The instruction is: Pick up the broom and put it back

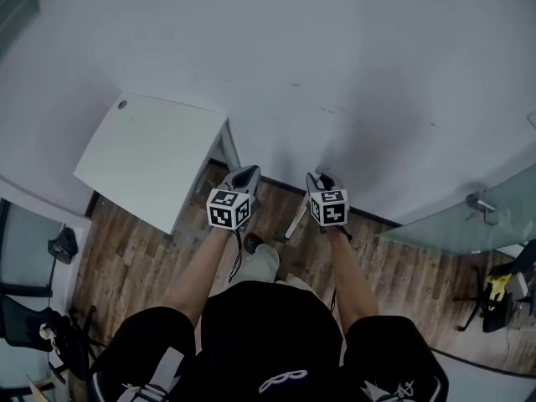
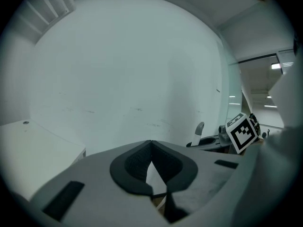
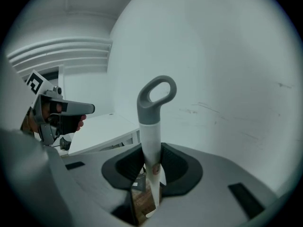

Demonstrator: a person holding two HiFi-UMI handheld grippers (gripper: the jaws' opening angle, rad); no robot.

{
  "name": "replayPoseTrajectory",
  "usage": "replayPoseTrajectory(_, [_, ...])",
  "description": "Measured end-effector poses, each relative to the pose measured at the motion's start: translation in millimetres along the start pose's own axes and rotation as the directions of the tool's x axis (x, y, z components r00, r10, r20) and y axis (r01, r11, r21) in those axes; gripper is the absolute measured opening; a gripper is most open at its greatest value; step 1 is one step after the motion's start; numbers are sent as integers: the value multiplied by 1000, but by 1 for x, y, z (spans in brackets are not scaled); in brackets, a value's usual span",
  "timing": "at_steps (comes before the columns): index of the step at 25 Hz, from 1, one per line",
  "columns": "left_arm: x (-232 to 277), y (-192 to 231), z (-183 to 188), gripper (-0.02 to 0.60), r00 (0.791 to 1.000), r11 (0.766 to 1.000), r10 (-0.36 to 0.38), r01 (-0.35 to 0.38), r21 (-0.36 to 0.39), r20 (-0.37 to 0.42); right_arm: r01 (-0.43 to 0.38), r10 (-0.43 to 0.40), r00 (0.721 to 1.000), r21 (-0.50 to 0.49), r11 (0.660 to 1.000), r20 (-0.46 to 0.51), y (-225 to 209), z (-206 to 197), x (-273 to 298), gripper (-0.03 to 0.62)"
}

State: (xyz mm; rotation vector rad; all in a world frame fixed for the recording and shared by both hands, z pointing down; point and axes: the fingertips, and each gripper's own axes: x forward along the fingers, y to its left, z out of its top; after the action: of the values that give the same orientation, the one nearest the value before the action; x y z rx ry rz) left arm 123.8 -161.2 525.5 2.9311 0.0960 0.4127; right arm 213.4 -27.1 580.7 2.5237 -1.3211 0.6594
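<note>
Step in hand: carry phase. The broom is already picked up and not yet put back.

Right gripper: jaws part-closed, clamped on the white broom handle just under its grey loop end. The handle stands nearly upright between the pads and the loop pokes up above the jaws. In the head view the shaft runs down from this gripper toward the floor, right of the table and near its leg. The brush end isn't visible, probably hidden behind the person's body.

Left gripper: jaws together at the tips, nothing between them. It is level with the right gripper, just off the table's near corner, and isn't touching the broom.

Both grippers point at the wall behind the table.

Next move, as a guess: take the broom to its spot, likely against that wall beside the table. Lower it until the brush end rests on the floor, lean the handle steady, then open the right jaws. Keep the grip firm, since the long shaft can swing.
</note>
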Motion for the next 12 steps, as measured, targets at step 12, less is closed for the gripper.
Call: replayPoseTrajectory(12, [-21,-77,6,20,987,986,-159,160,48,-11,187,-189,982,79,979,20,-32,-19,-116,115])
